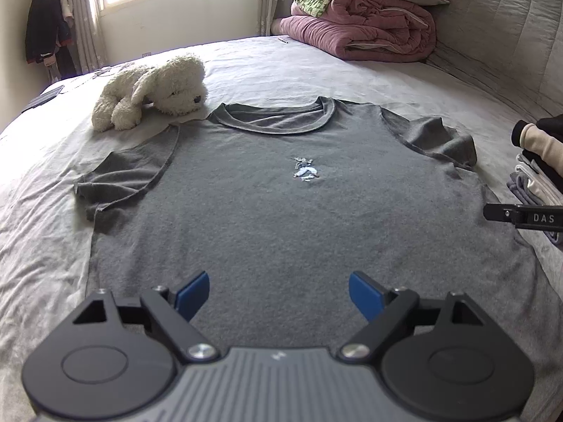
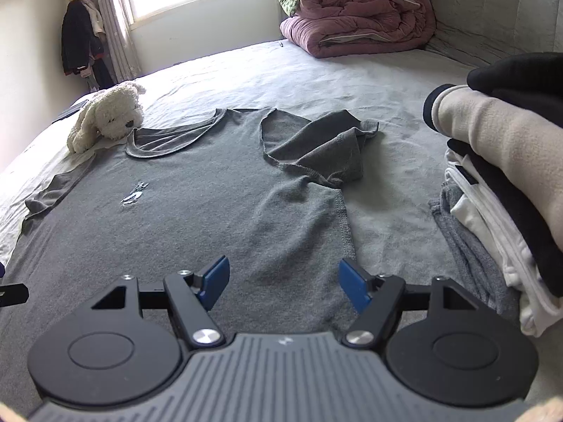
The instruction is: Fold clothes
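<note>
Grey T-shirt (image 1: 281, 211) spread flat on the bed (image 1: 42, 246), collar far; left gripper (image 1: 279, 295) and right gripper (image 2: 283, 283) wide, empty, near hem. Risk: the rumpled right sleeve (image 2: 323, 147) may skew a fold.

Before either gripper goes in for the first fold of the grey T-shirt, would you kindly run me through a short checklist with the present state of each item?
1. T-shirt lies face up, body flat on the bed: ok.
2. Left gripper open, empty: ok.
3. Right gripper open, empty: ok.
4. Right-hand sleeve spread flat: not ok, it is crumpled over itself.
5. Plush dog clear of the shirt: not ok, its head lies right by the collar; touching cannot be told.
6. Stack of folded clothes clear of the shirt: ok.
</note>
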Motion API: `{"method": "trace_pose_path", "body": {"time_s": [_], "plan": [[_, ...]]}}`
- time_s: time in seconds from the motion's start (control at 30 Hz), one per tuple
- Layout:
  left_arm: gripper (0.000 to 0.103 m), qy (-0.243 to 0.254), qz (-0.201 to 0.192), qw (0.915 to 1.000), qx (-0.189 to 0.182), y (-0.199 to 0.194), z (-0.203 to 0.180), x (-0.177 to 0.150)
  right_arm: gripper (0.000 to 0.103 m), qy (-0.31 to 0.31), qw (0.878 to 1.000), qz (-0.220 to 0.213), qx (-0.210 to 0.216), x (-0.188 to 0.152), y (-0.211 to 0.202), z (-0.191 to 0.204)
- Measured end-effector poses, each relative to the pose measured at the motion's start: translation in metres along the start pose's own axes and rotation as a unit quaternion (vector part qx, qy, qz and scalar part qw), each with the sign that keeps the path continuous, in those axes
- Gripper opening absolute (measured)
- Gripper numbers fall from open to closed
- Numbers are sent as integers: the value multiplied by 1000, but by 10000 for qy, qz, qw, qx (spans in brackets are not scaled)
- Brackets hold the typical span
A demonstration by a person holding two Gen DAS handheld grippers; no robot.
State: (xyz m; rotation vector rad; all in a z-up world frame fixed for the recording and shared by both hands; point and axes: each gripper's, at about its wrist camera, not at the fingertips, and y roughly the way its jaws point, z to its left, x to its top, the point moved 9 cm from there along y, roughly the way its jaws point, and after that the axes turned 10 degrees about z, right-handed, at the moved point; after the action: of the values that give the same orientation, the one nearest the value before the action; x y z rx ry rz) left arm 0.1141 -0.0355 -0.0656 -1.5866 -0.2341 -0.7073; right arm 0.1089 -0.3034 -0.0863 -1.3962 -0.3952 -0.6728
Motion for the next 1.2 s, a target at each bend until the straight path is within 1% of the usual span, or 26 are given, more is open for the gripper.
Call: {"method": "trace_pose_path", "body": {"time_s": [0.13,0.23,0.3,0.4,0.6,0.67,0.7,0.77,0.83,0.93,1.03,1.1,1.2], "plan": [[89,-267,-99,9996,-62,23,7,6,73,-22,9997,-89,-246,18,16,-10],[89,-259,-99,9996,112,36,11,13,73,-49,9990,-126,-428,33,30,-21],[89,-266,-190,9994,97,39,13,21,73,31,9988,-104,-487,43,40,-28],[90,-432,-368,9984,-12,42,21,30,73,385,9983,-72,-442,55,53,-41],[90,-853,-238,9959,-163,58,37,36,72,1122,9929,-23,-399,67,74,-57],[90,-927,-121,9953,-263,62,39,34,66,1327,9902,-94,-425,70,77,-61],[90,-939,-72,9951,-303,64,39,33,54,1382,9892,-133,-459,72,78,-62],[90,-932,0,9950,-344,66,40,30,23,1447,9881,-193,-481,75,77,-64],[90,-918,14,9952,-334,66,41,30,8,1554,9868,-200,-419,79,76,-65],[90,-996,26,9944,-351,63,45,31,8,1558,9865,-214,-468,88,69,-64],[90,-1087,40,9933,-396,61,50,33,7,1343,9887,-335,-576,98,58,-55],[90,-1078,49,9933,-409,61,50,34,7,1198,9902,-366,-610,103,53,-46],[90,-1054,51,9935,-417,59,50,35,7,864,9944,-353,-505,109,53,-19]]}}
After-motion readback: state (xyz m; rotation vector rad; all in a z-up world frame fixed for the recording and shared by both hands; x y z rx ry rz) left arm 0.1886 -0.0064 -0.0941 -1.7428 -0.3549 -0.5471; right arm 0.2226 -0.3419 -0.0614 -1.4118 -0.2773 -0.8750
